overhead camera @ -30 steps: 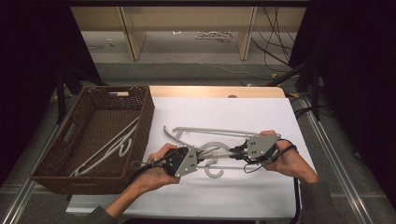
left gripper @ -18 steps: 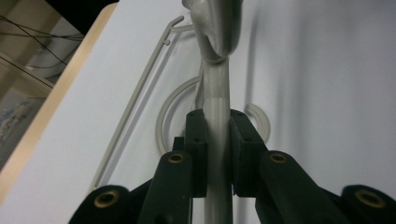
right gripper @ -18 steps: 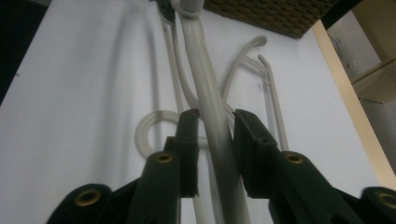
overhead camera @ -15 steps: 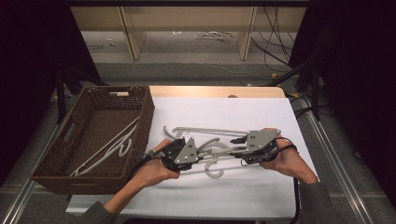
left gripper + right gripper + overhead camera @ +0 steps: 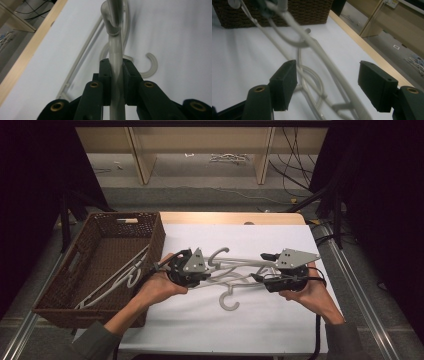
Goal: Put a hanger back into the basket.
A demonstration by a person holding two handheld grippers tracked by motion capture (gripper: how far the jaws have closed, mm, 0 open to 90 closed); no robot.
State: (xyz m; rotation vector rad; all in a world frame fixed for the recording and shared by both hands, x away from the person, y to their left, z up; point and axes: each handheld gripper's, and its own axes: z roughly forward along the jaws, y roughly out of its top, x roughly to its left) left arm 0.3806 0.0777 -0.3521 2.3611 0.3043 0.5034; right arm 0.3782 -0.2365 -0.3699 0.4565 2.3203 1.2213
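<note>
A grey plastic hanger (image 5: 240, 261) hangs raised at its left end over the white table (image 5: 280, 330). My left gripper (image 5: 207, 271) is shut on its bar; in the left gripper view the pads of my left gripper (image 5: 116, 67) press the grey hanger (image 5: 115, 45) from both sides. My right gripper (image 5: 262, 268) is at the hanger's right end. Its jaws have just been opening and my right gripper (image 5: 327, 80) now stands open, with the hanger's arm (image 5: 322, 57) passing untouched between the pads. A second grey hanger (image 5: 229, 301) lies flat beneath.
A brown wicker basket (image 5: 155, 237) stands at the table's left edge with several pale hangers (image 5: 122, 277) inside. A wooden strip (image 5: 225, 217) borders the table's far side. Shelving and cables lie on the floor beyond.
The left gripper has lifted its end of the hanger up and slightly right. The right gripper's jaws have opened and let go of the hanger's arm.
</note>
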